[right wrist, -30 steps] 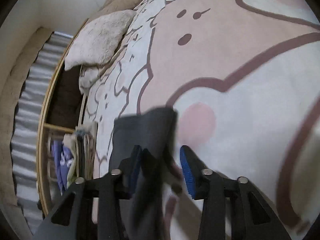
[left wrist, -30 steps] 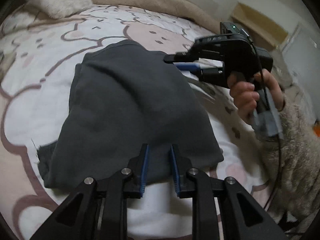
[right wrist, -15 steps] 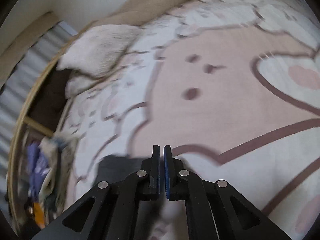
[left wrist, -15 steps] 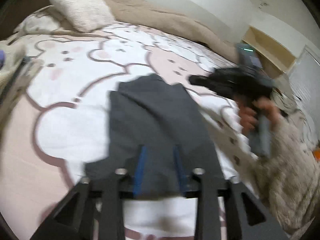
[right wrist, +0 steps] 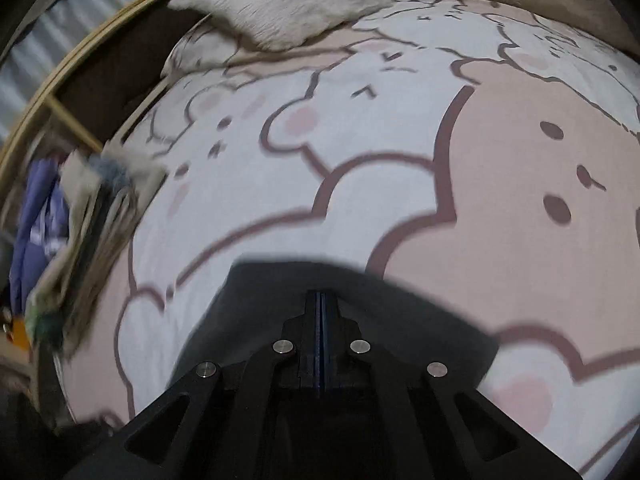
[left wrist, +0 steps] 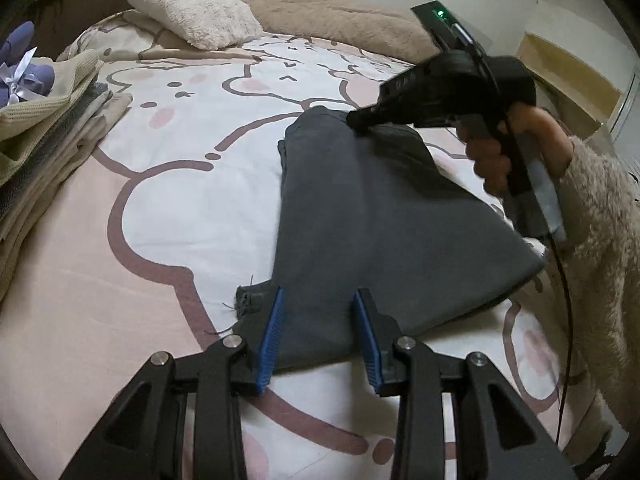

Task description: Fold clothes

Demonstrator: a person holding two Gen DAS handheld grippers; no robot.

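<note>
A dark grey garment (left wrist: 372, 216), soft and matte like sweatshirt cloth, lies folded on the bed sheet (left wrist: 168, 208) in the middle of the left wrist view; it is narrow at its far end and widens toward the lower right, with a frayed edge and loose threads at its lower left corner. The sheet is smooth, pink and white, printed with brown-outlined cartoon bears.

The left hand-held gripper (left wrist: 320, 334) at the bottom of that frame stands open, its ribbed blue pads on either side of the garment's near edge without pressing on it. The right hand-held gripper (left wrist: 354, 120), held by a hand (left wrist: 496, 152) in a fluffy cream sleeve (left wrist: 592, 220) at the right, is closed, its tip at the garment's far end; whether it touches the cloth is hard to tell. In the right wrist view its blue pads (right wrist: 322, 320) meet with nothing between them, above the garment, whose edges are blurred.

At the left edge a stack of folded clothes (left wrist: 44, 120) in beige and grey is cut off by the frame. A shaggy white pillow (left wrist: 188, 8) sits at upper left, a tan plush blanket (left wrist: 328, 12) behind it.
</note>
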